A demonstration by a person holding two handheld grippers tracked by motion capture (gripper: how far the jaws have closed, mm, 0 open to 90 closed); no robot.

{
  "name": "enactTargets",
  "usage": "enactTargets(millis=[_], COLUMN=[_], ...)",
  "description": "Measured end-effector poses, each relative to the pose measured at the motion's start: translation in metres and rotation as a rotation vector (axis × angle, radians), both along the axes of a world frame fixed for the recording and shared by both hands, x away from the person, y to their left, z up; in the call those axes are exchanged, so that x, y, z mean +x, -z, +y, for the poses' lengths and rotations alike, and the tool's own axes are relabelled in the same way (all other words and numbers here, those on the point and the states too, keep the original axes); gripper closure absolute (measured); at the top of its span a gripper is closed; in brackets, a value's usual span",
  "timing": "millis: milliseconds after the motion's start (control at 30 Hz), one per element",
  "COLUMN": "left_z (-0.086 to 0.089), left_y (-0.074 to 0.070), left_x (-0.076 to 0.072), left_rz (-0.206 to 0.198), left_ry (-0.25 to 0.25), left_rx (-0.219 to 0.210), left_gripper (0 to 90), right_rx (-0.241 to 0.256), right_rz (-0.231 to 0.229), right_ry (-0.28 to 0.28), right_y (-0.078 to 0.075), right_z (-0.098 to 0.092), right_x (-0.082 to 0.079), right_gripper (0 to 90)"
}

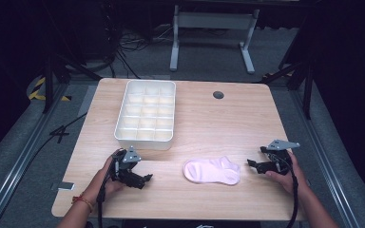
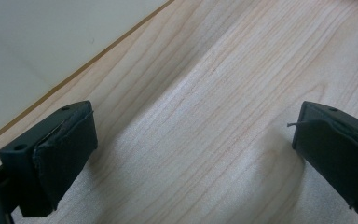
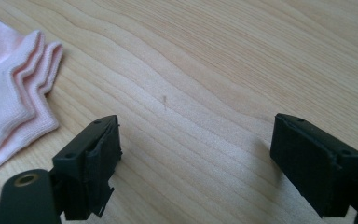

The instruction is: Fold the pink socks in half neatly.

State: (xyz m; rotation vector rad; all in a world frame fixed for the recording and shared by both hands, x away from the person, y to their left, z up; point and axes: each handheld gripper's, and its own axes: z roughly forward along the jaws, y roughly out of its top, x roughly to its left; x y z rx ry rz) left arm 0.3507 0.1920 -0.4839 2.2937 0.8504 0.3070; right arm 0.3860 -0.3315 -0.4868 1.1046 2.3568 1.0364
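A pale pink pair of socks (image 1: 212, 171) lies flat on the wooden table (image 1: 218, 123), near its front edge and midway between my hands. My left gripper (image 1: 146, 179) rests low on the table to the socks' left, jaws wide open over bare wood (image 2: 196, 140). To the right of the socks my right gripper (image 1: 252, 164) is open too, with nothing between its jaws (image 3: 196, 154). In the right gripper view the socks' ribbed cuffs (image 3: 14, 93) lie at the left edge, just beyond the left jaw.
A white tray (image 1: 146, 114) divided into several small compartments stands on the far left half of the table; its white wall (image 2: 37, 42) fills the upper left of the left gripper view. A dark round grommet (image 1: 218, 94) sits near the far edge.
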Motion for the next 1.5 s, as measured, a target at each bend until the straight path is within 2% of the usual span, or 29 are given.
enactTargets(millis=[333,800,967,1067,1133,1200,1233,1500], left_z=[0.004,0.005,0.005,0.005,0.005,0.005,0.005,0.005], left_y=[0.001,0.000,0.000,0.000,0.000,0.001,0.001,0.000], left_x=[0.001,0.000,0.002,0.002,0.002,0.002,0.002,0.002], left_rz=[0.005,-0.003,0.005,0.005,0.006,0.005,0.005,0.005], left_ry=[0.047,0.045,0.062,0.063,0.064,0.063,0.062,0.064], left_rx=[-0.008,-0.003,-0.005,-0.006,-0.009,-0.010,-0.009,-0.007], left_gripper=[0.0,0.2,0.1,0.1,0.2,0.2,0.3,0.3], right_rx=[0.001,-0.001,0.020,0.025,0.039,0.041,0.043,0.078], right_rz=[0.000,0.007,0.014,0.013,-0.011,-0.019,-0.034,-0.053], right_ry=[-0.002,0.010,-0.015,-0.026,-0.039,-0.046,-0.062,-0.108], right_y=[0.000,-0.001,-0.003,-0.005,-0.011,-0.013,-0.017,-0.024], right_z=[0.000,-0.003,-0.005,-0.005,-0.003,-0.002,0.001,0.009], right_x=[0.000,0.000,-0.001,-0.002,-0.005,-0.007,-0.010,-0.016], right_gripper=[16.6,16.4,27.5,29.7,34.4,34.9,38.9,43.5])
